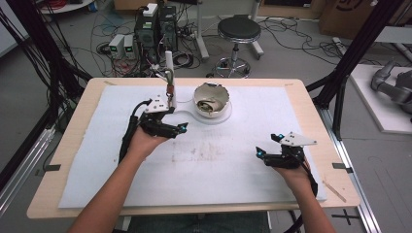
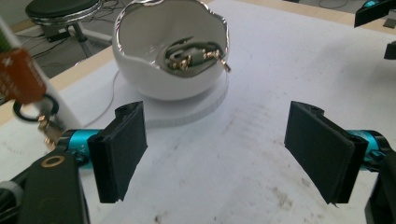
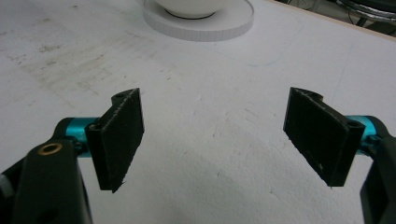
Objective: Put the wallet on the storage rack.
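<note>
A white bowl (image 1: 212, 99) with a jagged, chipped-looking rim stands on a round white disc (image 1: 219, 118) at the back middle of the mat. In the left gripper view the bowl (image 2: 154, 74) holds a dark strap-like item with gold clasps (image 2: 194, 57). My left gripper (image 1: 179, 130) hovers just left of and in front of the bowl, its jaws wide apart around bare mat (image 2: 219, 154). My right gripper (image 1: 268, 144) sits at the front right, also open (image 3: 217, 140), facing the disc (image 3: 201, 25) from farther off.
A white post (image 1: 169, 65) with a hanging orange-brown tag (image 2: 18, 74) and a black ring (image 2: 33, 107) stands left of the bowl. A stained white foam mat (image 1: 209, 160) covers the wooden table (image 1: 73, 131). A stool (image 1: 238, 31) and cables lie on the floor behind.
</note>
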Demonstrator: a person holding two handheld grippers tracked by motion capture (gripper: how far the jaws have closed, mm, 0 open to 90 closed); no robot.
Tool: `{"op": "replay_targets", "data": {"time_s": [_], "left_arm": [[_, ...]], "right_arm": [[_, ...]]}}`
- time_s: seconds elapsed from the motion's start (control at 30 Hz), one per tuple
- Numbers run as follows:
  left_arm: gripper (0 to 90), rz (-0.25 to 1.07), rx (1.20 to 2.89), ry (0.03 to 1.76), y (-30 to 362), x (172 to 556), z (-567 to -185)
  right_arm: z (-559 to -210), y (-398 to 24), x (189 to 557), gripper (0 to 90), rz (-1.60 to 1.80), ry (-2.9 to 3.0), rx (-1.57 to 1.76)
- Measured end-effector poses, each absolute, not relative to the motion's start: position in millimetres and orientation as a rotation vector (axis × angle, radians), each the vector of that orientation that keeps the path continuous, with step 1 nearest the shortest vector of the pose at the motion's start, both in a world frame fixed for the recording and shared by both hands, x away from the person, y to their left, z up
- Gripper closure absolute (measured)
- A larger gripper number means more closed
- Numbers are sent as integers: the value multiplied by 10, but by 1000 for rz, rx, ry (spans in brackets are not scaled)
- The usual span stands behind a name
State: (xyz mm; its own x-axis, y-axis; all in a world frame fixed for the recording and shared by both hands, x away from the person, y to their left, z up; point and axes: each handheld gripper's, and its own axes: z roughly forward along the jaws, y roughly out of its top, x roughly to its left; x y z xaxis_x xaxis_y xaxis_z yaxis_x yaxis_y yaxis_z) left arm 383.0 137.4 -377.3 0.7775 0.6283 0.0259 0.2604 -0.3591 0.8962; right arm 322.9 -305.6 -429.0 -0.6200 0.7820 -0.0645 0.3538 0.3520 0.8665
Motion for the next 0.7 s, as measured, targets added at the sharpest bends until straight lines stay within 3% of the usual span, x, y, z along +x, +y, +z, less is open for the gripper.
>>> {"op": "replay_targets", "data": {"time_s": [0.7], "left_arm": [[209, 480, 1869, 764, 2055, 3410, -4012]], "right_arm": [[-4283, -3009, 3251, 206, 1208, 2145, 969]]}}
